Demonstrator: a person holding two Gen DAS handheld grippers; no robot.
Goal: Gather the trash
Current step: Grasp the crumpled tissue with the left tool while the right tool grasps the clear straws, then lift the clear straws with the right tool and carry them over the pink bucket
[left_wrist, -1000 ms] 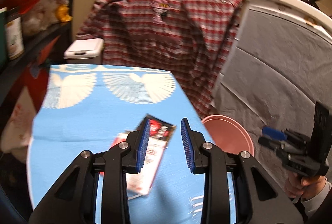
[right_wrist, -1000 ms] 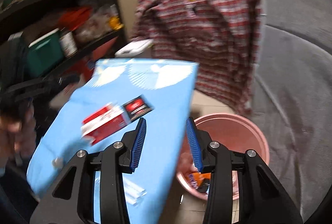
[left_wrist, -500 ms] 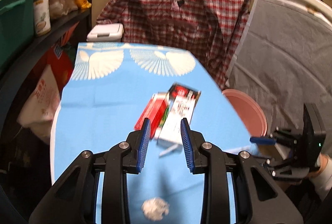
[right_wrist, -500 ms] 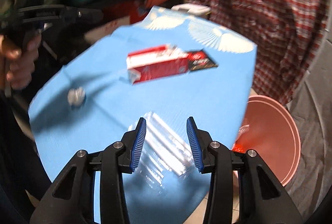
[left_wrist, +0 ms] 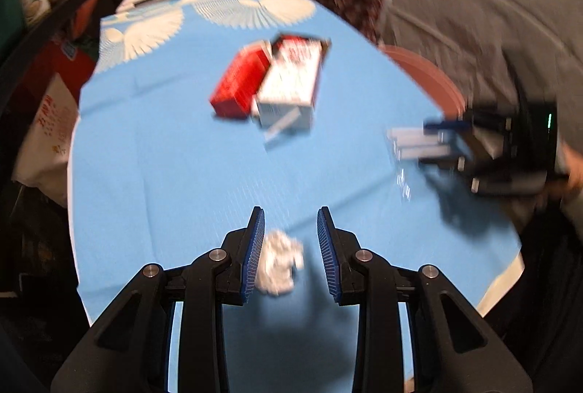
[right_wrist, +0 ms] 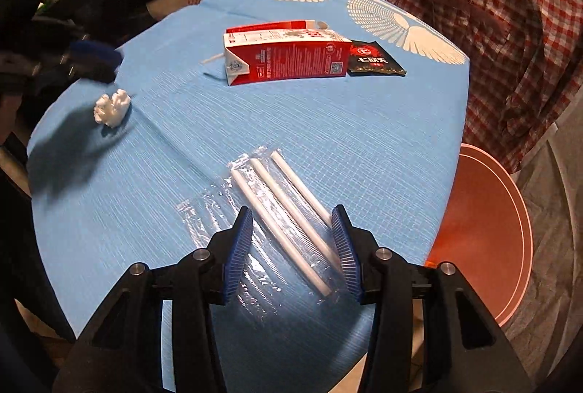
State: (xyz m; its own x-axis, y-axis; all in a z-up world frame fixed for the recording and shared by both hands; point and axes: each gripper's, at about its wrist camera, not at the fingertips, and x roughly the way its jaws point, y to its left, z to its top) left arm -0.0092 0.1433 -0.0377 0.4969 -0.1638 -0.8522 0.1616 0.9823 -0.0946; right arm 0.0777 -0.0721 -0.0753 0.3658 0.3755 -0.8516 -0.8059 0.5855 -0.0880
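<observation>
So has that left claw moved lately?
Yes. The left claw has dropped toward the blue tablecloth and now straddles the crumpled tissue.

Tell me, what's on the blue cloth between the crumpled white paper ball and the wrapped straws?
Nothing: bare blue tablecloth runs from the paper ball to the wrapped straws, seen from the right wrist.

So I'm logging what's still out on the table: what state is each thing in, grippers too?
Milk carton: on its side, top torn open.
Black sachet: flat beside the carton.
Paper wad: crumpled, between the left gripper's open jaws.
Wrapped straws: flat, right gripper open over them, jaws just widened.
Pink bin: uncovered.
</observation>
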